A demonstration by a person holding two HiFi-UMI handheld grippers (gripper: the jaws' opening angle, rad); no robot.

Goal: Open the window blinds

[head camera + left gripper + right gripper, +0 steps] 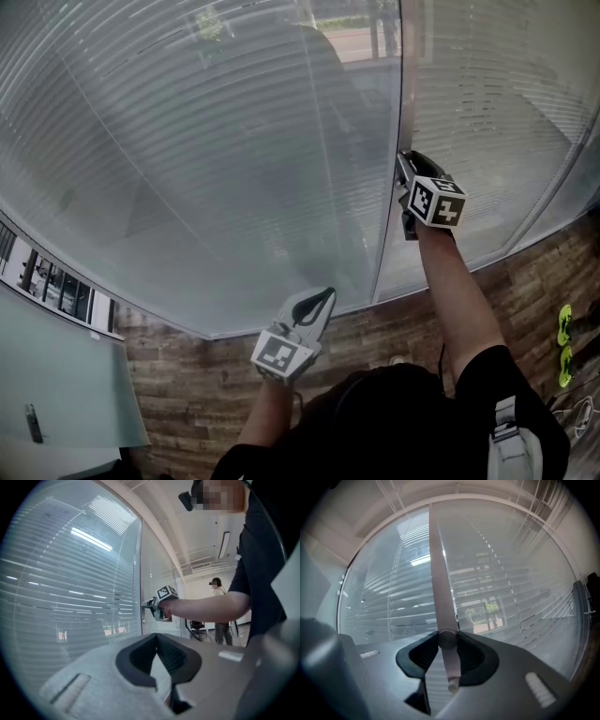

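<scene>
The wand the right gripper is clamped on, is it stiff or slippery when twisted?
Probably stiff: the wand runs dead straight above the right gripper. Likely light, being slender. Its smooth round surface might slip in the grip under a twist.

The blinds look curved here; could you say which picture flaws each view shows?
Head view: fisheye bows the blinds. Left gripper view: bright streaks glare on the glass; dark vignette. Right gripper view: the knob in the right gripper looks soft.
</scene>
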